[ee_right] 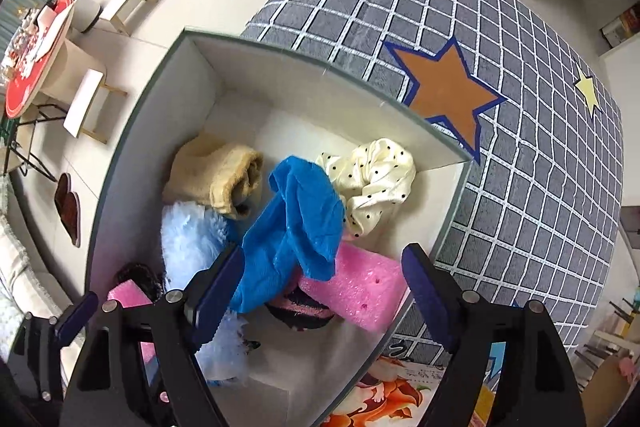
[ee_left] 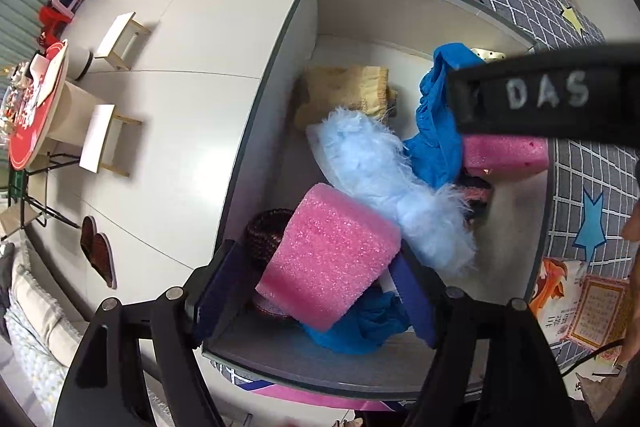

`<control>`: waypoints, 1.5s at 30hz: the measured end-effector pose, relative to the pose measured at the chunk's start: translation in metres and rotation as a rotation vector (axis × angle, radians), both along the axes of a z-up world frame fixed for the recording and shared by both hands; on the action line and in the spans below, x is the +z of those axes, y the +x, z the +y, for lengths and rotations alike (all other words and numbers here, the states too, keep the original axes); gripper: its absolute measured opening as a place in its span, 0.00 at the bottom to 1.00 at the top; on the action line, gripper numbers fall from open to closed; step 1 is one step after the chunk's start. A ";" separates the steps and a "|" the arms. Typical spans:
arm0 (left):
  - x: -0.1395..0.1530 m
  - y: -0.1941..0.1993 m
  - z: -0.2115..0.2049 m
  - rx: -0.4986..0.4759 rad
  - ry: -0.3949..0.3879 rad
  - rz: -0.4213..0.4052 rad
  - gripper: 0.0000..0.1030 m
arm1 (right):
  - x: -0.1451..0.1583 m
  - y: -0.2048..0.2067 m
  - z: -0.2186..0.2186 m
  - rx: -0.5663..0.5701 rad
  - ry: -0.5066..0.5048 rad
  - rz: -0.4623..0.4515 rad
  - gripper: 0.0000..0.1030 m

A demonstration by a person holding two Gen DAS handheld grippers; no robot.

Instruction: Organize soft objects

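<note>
A white-walled box (ee_left: 276, 67) on the checked table holds the soft things. My left gripper (ee_left: 316, 301) points down into its near end and is open. A pink foam block (ee_left: 328, 255) leans between its blue pads, with a gap on the left side. My right gripper (ee_right: 320, 291) is open over a blue cloth (ee_right: 296, 227) and a second pink foam block (ee_right: 360, 291), both lying in the box. A pale blue fluffy piece (ee_left: 384, 179), a tan cloth (ee_right: 216, 175), a cream dotted scrunchie (ee_right: 376, 179) and a dark knitted item (ee_right: 300, 311) also lie inside.
The box stands at the left edge of a table covered in grey checked cloth (ee_right: 500, 27) with star patches. A printed sheet (ee_left: 580, 311) lies near the front right. On the tiled floor to the left are white stools (ee_left: 116, 35) and a round red table (ee_left: 36, 107).
</note>
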State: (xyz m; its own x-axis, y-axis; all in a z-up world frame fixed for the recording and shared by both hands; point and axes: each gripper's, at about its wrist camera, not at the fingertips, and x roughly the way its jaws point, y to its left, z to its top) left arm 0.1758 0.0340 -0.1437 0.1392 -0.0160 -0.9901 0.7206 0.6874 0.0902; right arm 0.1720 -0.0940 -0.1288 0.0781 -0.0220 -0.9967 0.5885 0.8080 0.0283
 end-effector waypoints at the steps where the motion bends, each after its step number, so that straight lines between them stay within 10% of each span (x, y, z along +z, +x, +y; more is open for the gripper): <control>1: 0.001 0.000 0.000 0.002 -0.002 0.000 0.77 | 0.002 -0.001 -0.002 -0.009 0.002 -0.007 0.80; 12: 0.023 0.002 0.012 0.098 -0.068 -0.074 0.78 | 0.016 -0.012 -0.015 -0.085 0.057 -0.078 0.80; 27: 0.121 -0.044 0.025 0.036 -0.312 -0.440 0.85 | 0.049 -0.021 -0.025 -0.187 0.100 -0.175 0.80; 32: 0.151 -0.067 0.032 0.038 -0.375 -0.505 0.90 | 0.064 -0.017 -0.022 -0.199 0.124 -0.213 0.98; 45: 0.158 -0.084 0.039 0.094 -0.390 -0.433 0.91 | 0.069 -0.041 0.005 -0.098 0.274 -0.250 0.98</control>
State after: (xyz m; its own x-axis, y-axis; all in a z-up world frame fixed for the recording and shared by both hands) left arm 0.0922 0.0730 0.0145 0.5480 -0.3356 -0.7662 0.6088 0.7882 0.0901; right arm 0.1306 -0.0890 -0.0596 0.3305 0.2235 -0.9170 0.6098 0.6910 0.3882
